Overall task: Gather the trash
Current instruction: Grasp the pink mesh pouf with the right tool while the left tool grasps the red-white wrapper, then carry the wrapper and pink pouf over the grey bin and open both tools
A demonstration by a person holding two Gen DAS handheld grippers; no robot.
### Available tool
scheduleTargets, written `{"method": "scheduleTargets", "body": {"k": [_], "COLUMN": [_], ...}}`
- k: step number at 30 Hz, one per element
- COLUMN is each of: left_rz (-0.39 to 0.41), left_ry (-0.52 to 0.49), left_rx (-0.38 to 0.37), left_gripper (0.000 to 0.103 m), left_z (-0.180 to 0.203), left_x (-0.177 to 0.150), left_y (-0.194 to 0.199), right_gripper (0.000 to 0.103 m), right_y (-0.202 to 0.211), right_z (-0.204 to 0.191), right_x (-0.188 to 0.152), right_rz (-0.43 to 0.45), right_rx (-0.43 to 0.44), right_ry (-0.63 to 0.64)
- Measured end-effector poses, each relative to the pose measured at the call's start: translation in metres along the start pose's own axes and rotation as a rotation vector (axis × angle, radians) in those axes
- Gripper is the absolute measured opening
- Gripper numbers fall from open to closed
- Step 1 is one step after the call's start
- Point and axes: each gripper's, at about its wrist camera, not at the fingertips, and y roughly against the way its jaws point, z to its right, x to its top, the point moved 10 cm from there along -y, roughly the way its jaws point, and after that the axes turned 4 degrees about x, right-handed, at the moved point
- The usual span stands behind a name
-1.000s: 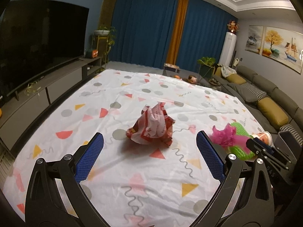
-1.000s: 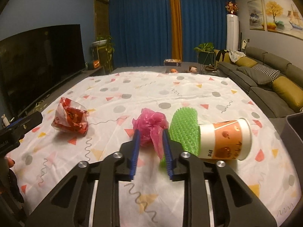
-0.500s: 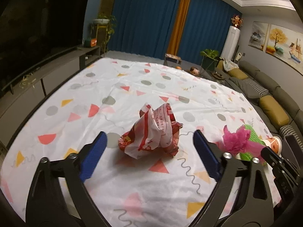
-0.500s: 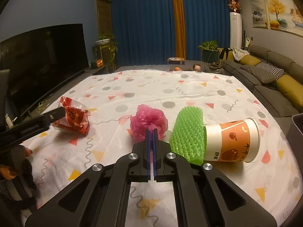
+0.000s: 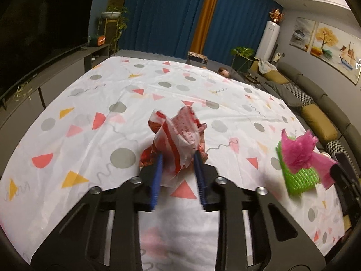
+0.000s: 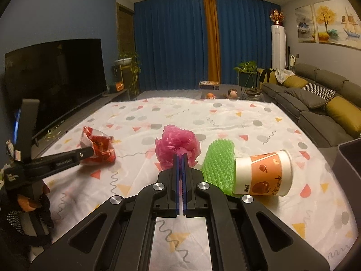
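My left gripper (image 5: 178, 155) is shut on a crumpled red and white wrapper (image 5: 178, 133) that sits on the patterned cloth (image 5: 94, 103). The wrapper also shows at the left of the right wrist view (image 6: 97, 145). My right gripper (image 6: 181, 155) is shut on a crumpled pink plastic bag (image 6: 178, 145) and holds it a little above the cloth; the bag also shows in the left wrist view (image 5: 300, 151). A green foam net (image 6: 217, 167) and an orange and white paper cup (image 6: 262, 174) lie on the cloth just right of the pink bag.
A dark bin edge (image 6: 349, 158) shows at the far right. A grey sofa with yellow cushions (image 6: 315, 103) runs along the right. A TV on a low cabinet (image 6: 56, 81) stands at the left. Blue curtains (image 6: 176, 43) hang at the back.
My left gripper moved in and closed on the red and white wrapper. My right gripper closed on the pink bag half a second ago and has lifted it slightly.
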Motion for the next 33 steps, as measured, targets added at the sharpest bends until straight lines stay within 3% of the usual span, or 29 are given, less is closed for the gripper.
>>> {"method": "scheduleTargets", "body": {"k": [3, 15, 33], "left_rz": [0.008, 0.101, 0.158], "left_ry": [-0.022, -0.082, -0.217], "left_rx": [-0.004, -0.039, -0.172], "left_gripper": [0.011, 0.011, 0.011], "left_z": [0.006, 0.046, 0.161], "left_x": [-0.001, -0.005, -0.031], "left_y": [0.007, 0.069, 0.142], "right_gripper": [0.003, 0.003, 0.003], "right_y": [0.013, 0.077, 0.17], "right_z": [0.0, 0.021, 0.085], "right_x": [0.006, 0.019, 0.013], "right_rz": [0.026, 0.119, 0.206], "right_rx": [-0.001, -0.042, -0.131], "right_ry": [0.006, 0.011, -0.055]}}
